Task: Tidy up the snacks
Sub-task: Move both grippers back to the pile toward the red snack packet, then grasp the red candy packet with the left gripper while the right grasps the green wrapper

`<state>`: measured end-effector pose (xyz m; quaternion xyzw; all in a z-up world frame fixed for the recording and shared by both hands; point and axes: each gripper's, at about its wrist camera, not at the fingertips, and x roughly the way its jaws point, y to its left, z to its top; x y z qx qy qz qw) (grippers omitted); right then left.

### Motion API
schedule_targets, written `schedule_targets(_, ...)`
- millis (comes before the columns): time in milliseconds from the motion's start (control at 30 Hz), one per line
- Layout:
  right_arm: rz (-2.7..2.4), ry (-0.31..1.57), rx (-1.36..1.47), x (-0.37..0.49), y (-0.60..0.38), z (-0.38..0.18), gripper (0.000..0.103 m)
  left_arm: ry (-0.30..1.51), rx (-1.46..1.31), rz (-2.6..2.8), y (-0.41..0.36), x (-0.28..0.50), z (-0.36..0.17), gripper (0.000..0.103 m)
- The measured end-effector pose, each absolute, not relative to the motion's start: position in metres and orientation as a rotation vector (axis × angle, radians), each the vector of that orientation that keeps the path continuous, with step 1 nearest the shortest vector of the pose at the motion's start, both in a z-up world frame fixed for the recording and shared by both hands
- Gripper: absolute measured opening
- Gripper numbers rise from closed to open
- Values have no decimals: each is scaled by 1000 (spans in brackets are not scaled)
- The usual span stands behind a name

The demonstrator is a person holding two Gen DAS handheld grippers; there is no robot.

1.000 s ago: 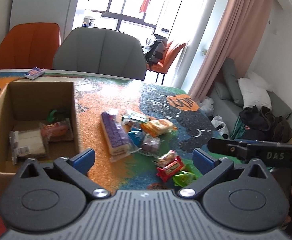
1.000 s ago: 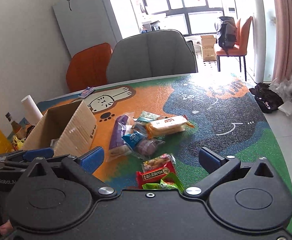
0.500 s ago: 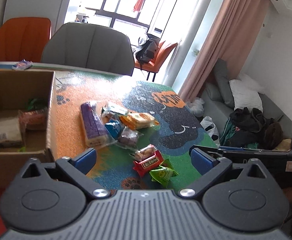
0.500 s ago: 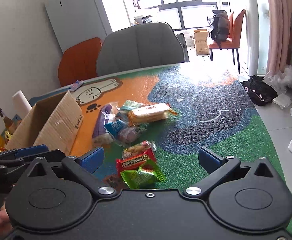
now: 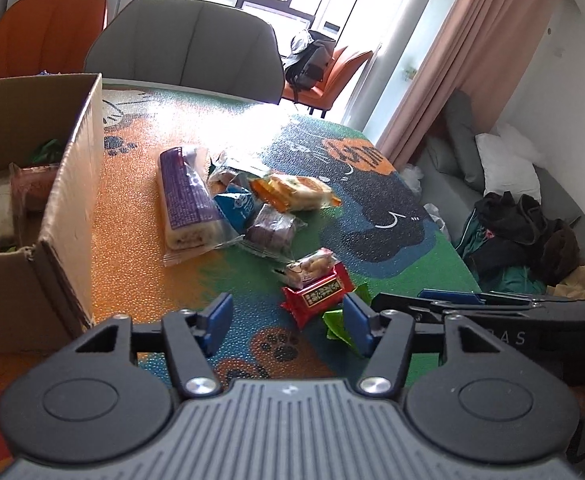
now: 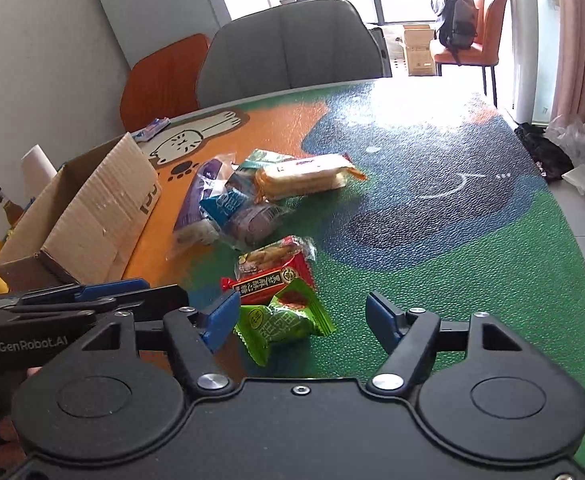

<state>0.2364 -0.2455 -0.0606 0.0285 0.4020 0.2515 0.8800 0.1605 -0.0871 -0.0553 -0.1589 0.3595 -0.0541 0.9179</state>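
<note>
1. Left tool point(image 5: 288, 326): jaws part-spread and closing, nothing pinched. Only bare mat shows between them. The red packet point(image 5: 318, 292) lies just ahead and toward its right finger point(image 5: 356, 326), not yet touched.
2. Right tool point(image 6: 302, 320): jaws part-spread and closing, nothing pinched. The green packet point(image 6: 282, 322) lies between them, nearer the left finger point(image 6: 220, 316); the pads do not press on it.
3. Green packet: flat on the bench point(image 6: 432, 240) at its near edge, long axis running roughly across the right tool's gap. Judged the right tool's target, that tool being plainly the nearer.
4. Red packet: just beyond the green one, overlapped at its far side by a clear-wrapped biscuit packet point(image 6: 270, 256); long axis slanted across both views.
5. Remaining loose snacks: purple roll point(image 5: 186, 196), blue packet point(image 5: 236, 206), orange-wrapped cake point(image 5: 296, 192), clustered mid-bench, well apart from both tools.
6. Cardboard box point(image 5: 72, 184): stands on the left tool's side, some snacks already inside. Judged the destination; several items are left to move.
</note>
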Motion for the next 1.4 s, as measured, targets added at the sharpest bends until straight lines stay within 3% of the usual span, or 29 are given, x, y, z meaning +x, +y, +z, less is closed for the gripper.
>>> schedule_targets(267, 542, 870, 12, 241, -230, -77, 70, 757, -326, -106, -84, 164, -62, 57)
schedule_targets(367, 546, 879, -10, 241, -228, -83, 42, 761, -327, -104, -84, 167, -63, 57)
schedule_targets(467, 534, 879, -26, 242, -232, -81, 32, 764, -326, -108, -86, 172, -65, 57)
schedule_targets(1267, 449, 861, 34, 244, -270, -75, 31, 739, -201, -193, -129, 200, -87, 57)
schedule_targets(1333, 449, 862, 35, 244, -271, -75, 31, 729, -159, -189, -133, 199, -88, 53)
schedule_targets(1400, 447, 862, 34, 244, -270, -75, 31, 723, -130, -180, -135, 197, -89, 40)
